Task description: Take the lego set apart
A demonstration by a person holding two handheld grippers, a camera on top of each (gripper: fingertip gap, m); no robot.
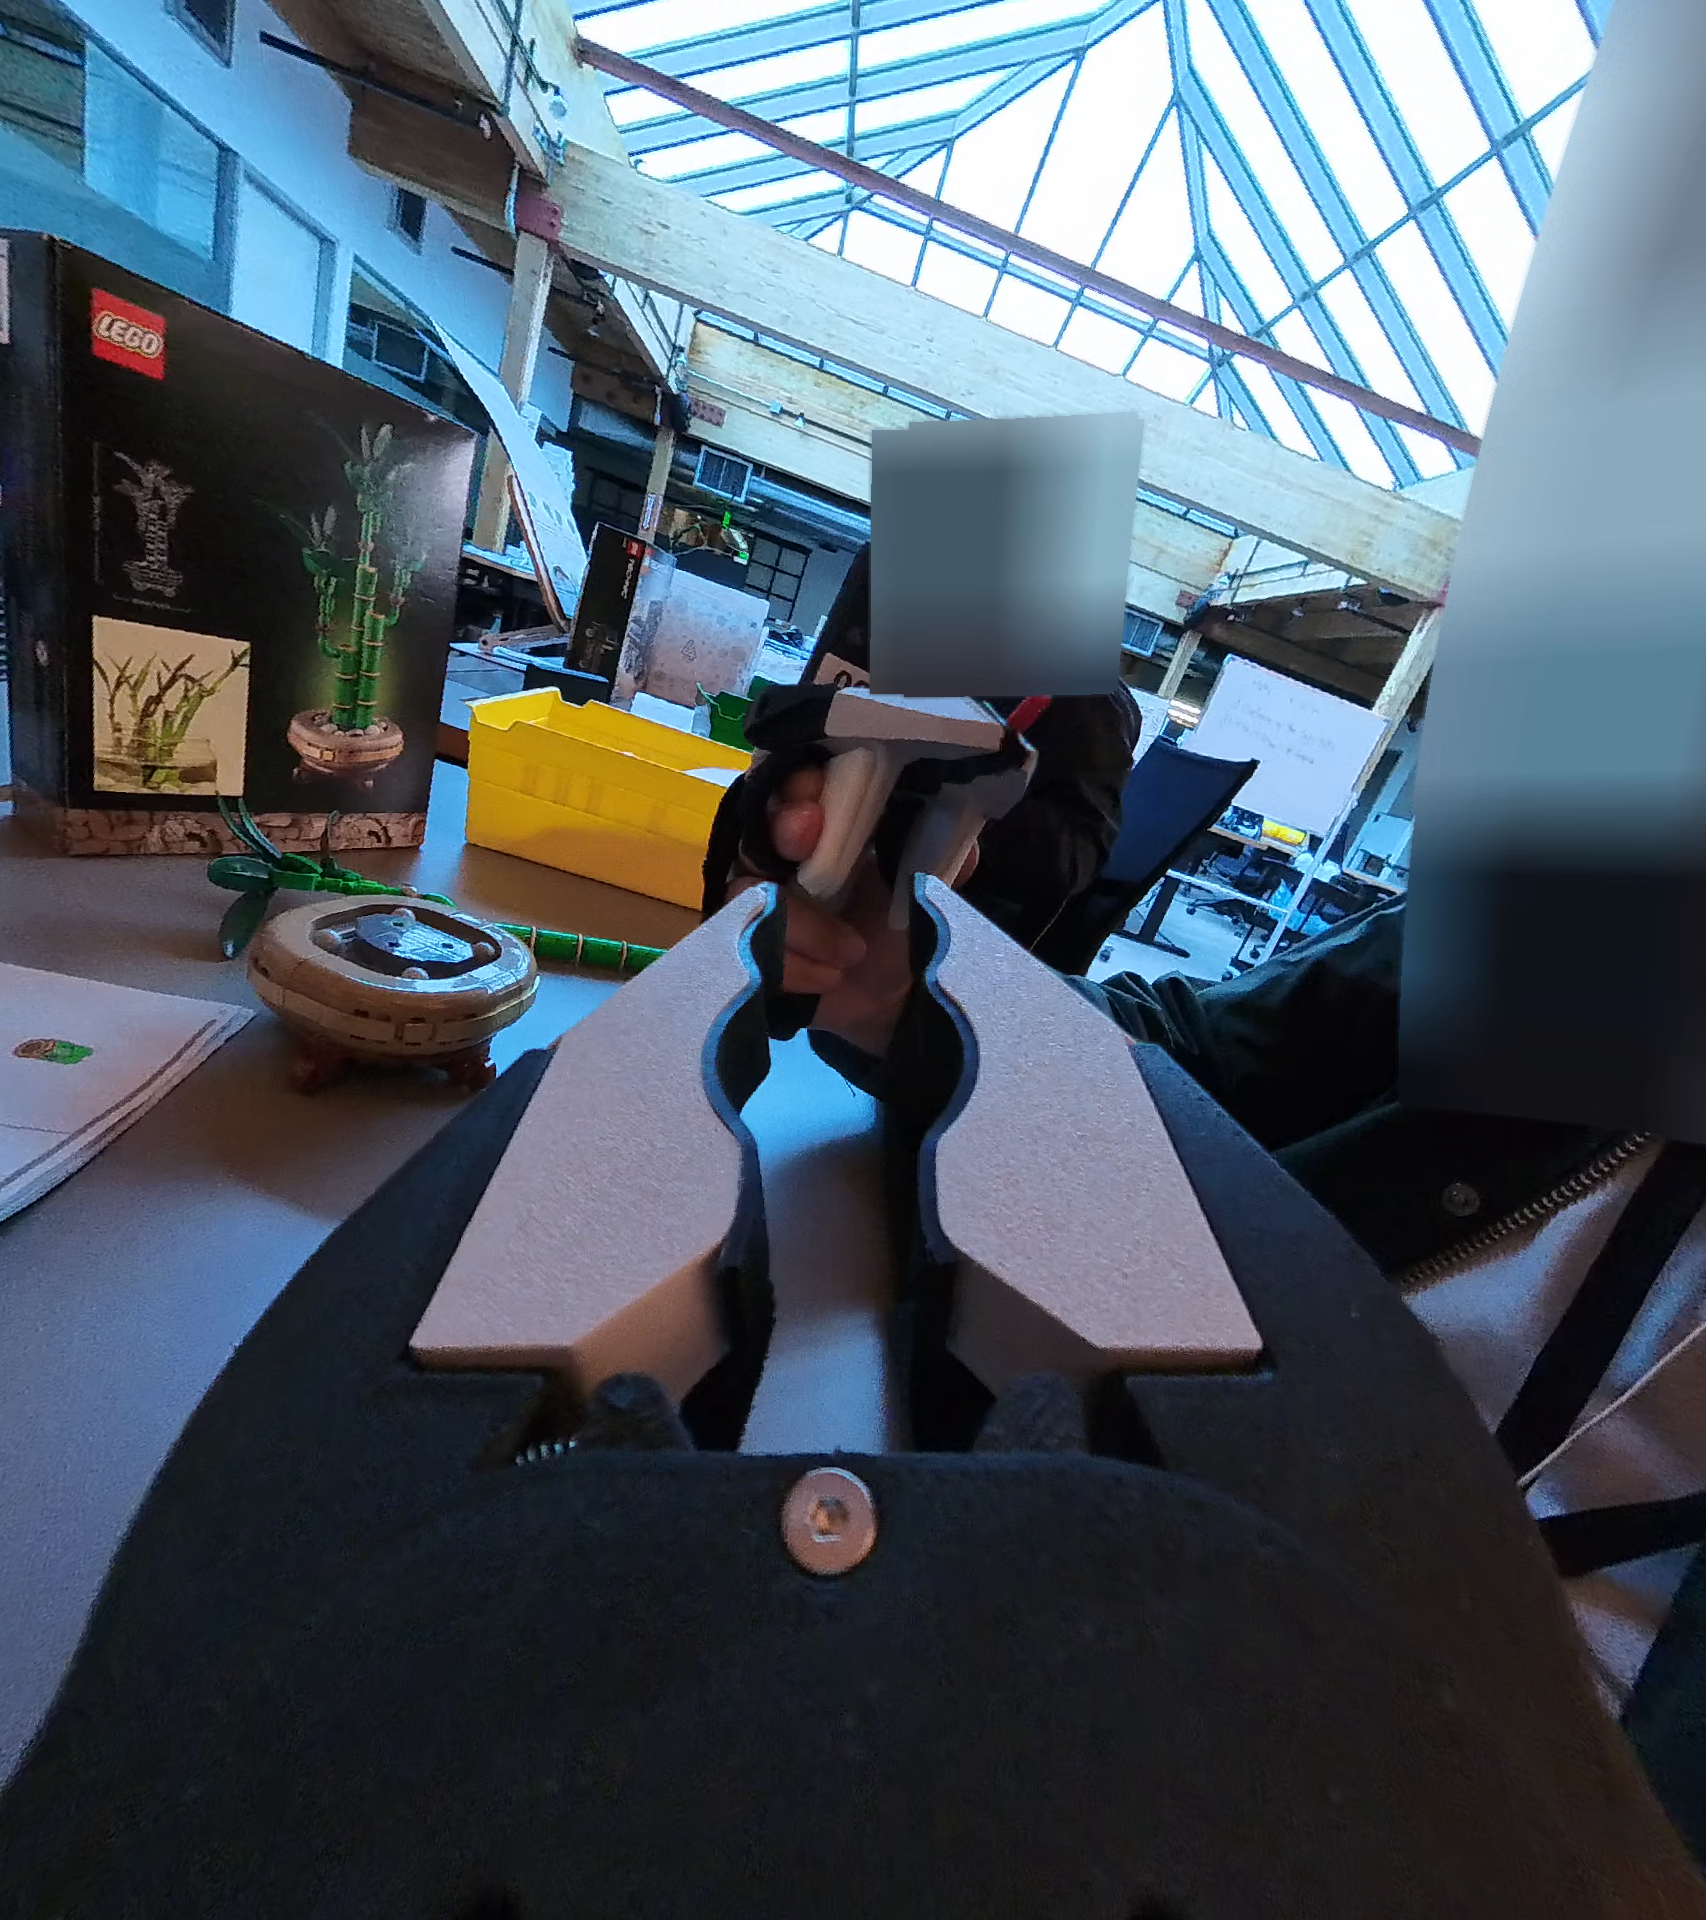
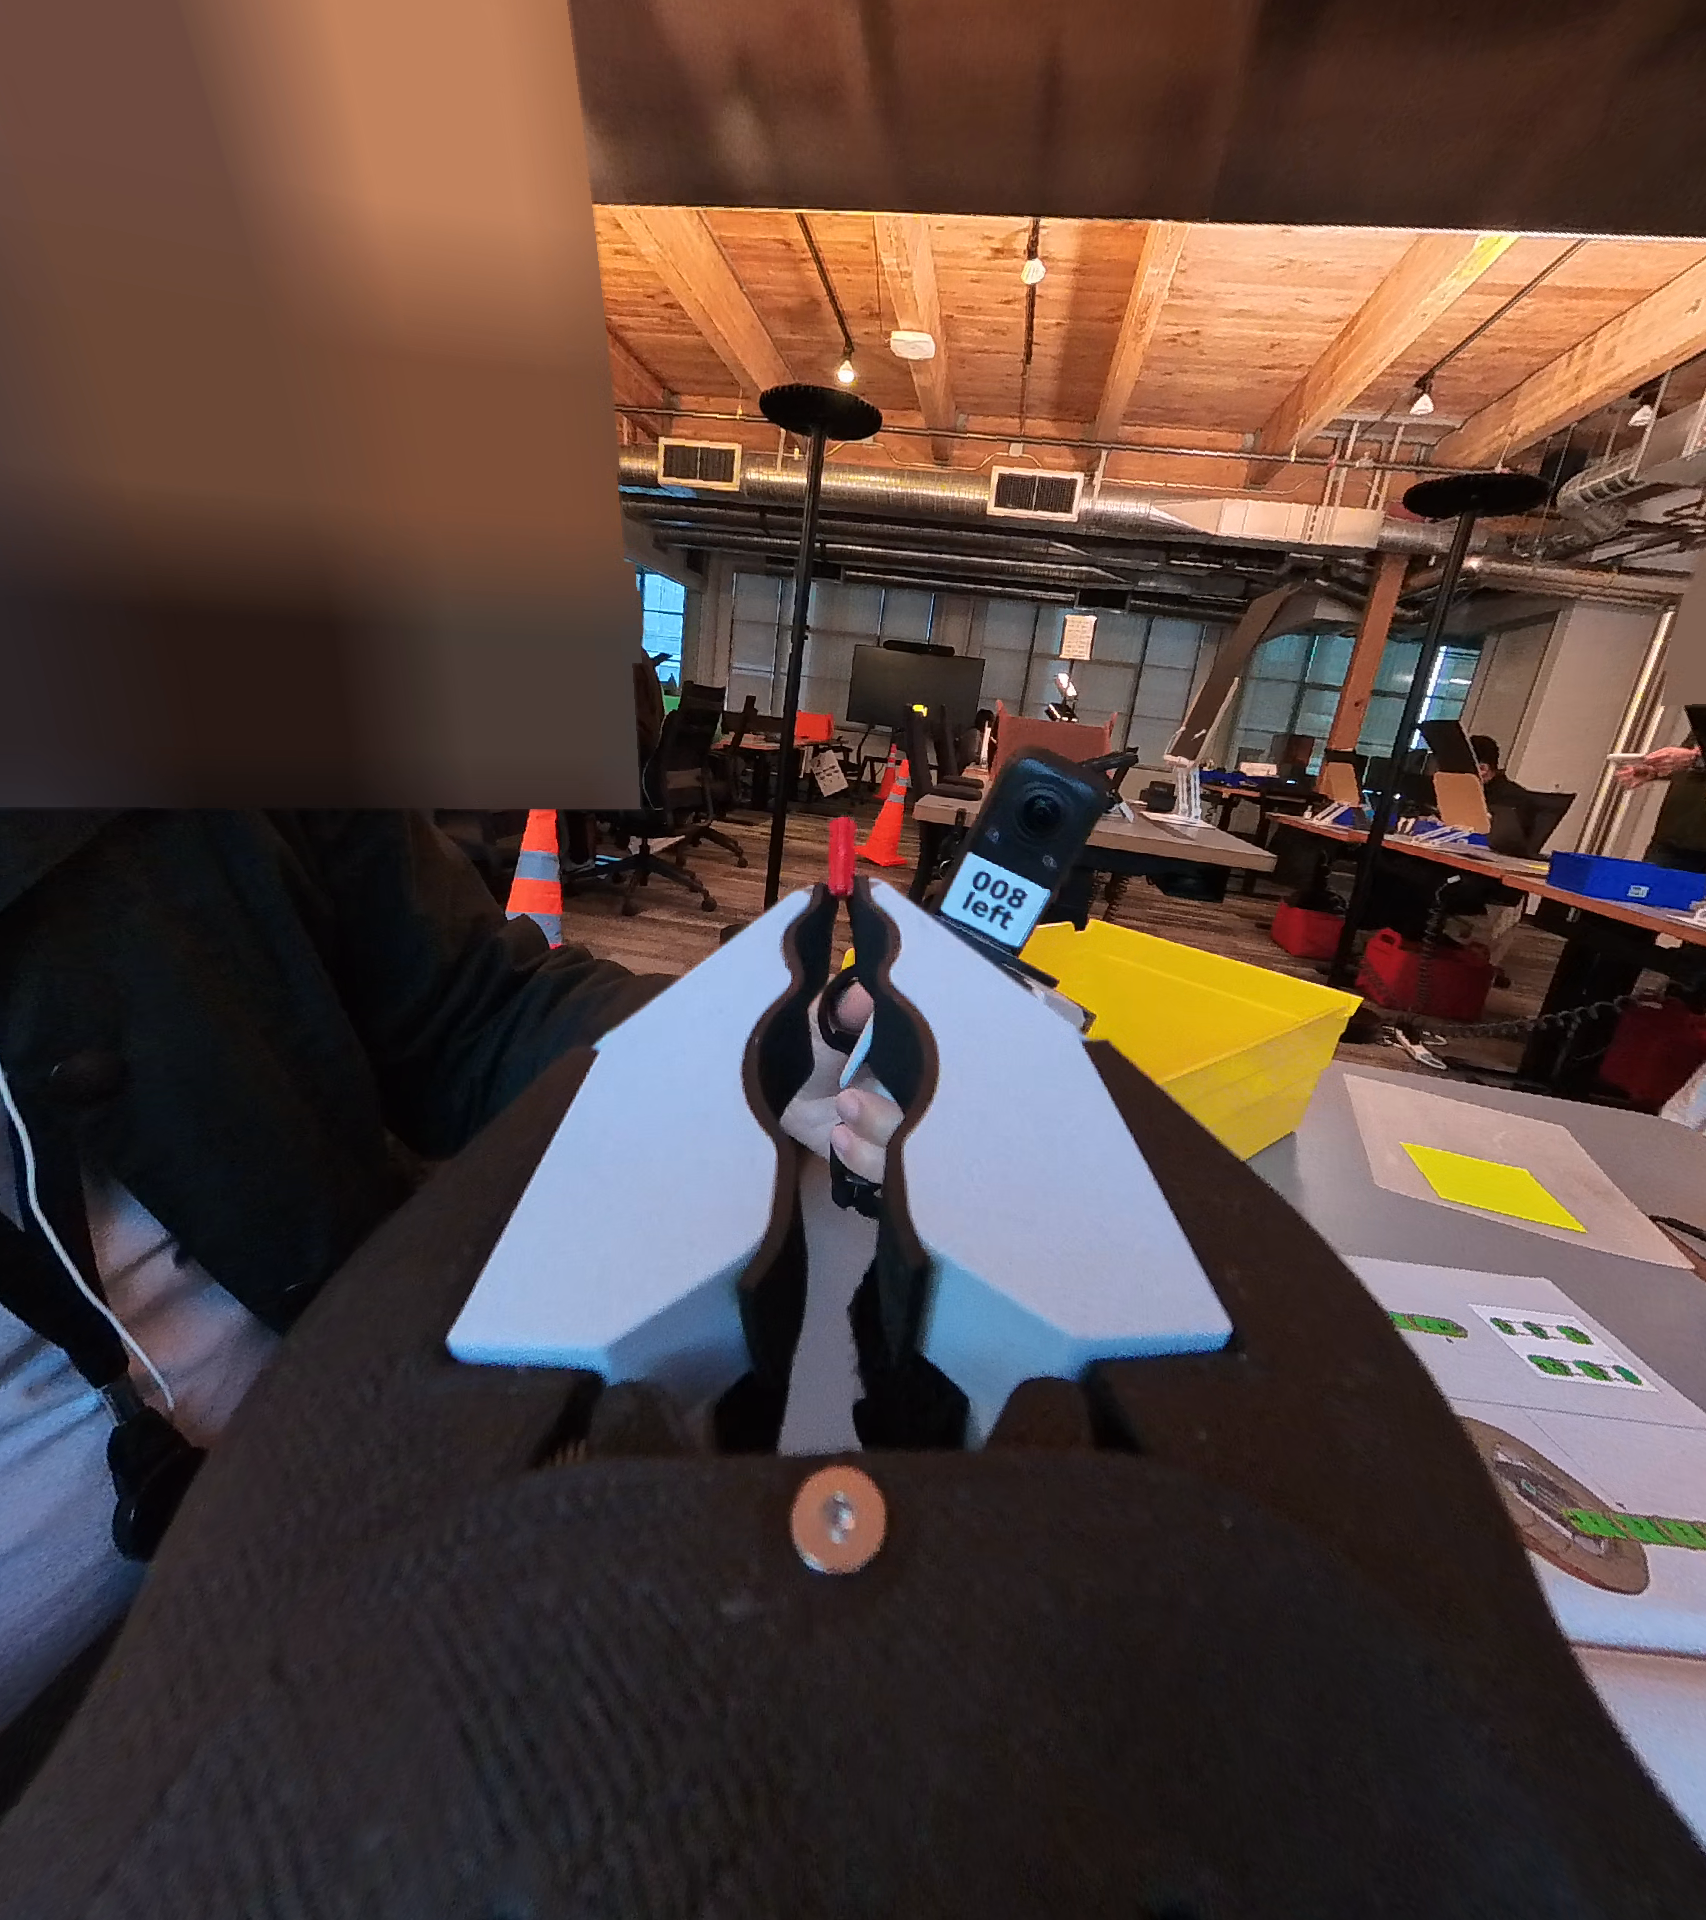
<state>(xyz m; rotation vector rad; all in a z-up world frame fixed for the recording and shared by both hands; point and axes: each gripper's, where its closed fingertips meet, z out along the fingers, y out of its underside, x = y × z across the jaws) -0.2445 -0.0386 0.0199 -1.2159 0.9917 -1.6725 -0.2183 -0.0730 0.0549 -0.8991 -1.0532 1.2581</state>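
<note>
step: red pin (image 2: pixel 842 855) is held clenched at the tips of the right gripper (image 2: pixel 844 904) | left gripper (image 1: pixel 844 899) is released, empty | lego base (image 1: pixel 392 961) and green stalk (image 1: pixel 579 948) lie mid-desk before the box (image 1: pixel 236 561) | advice: pin is best dropped into yellow bin (image 1: pixel 610 800), then base is steadied while stalk is pulled.

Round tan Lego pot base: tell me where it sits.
In the left wrist view, the round tan pot base stands on the table, left of the left claw, before the set's box and green bamboo stalks.

Instruction booklet (image 1: pixel 18 1081) cut off left.
</note>
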